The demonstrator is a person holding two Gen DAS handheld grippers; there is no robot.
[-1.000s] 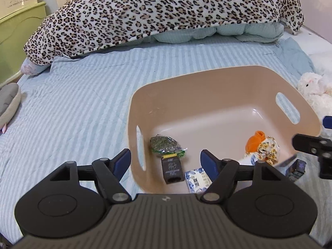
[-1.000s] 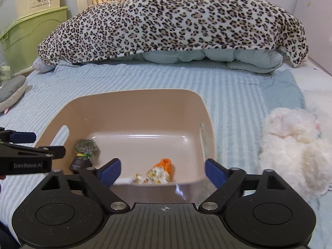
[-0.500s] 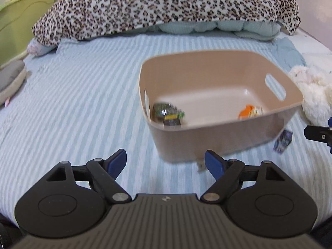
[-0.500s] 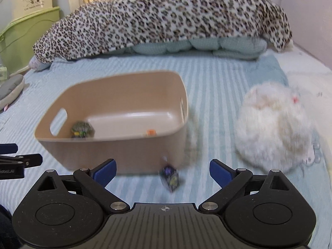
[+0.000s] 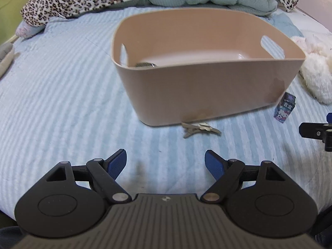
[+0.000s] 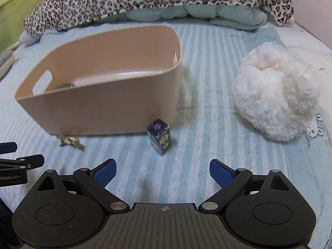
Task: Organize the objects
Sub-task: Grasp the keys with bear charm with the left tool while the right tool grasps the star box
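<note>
Bin (image 6: 108, 103): on bed. Box (image 6: 159, 137), clip (image 5: 197, 129): just before bin. Left gripper (image 5: 165, 164), right gripper (image 6: 162, 173): fingers wide apart, empty.

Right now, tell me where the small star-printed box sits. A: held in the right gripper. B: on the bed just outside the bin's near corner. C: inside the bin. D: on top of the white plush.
B: the box stands on the striped bed by the bin's near corner, clear of the plush, and the right gripper is open and holds nothing.
</note>
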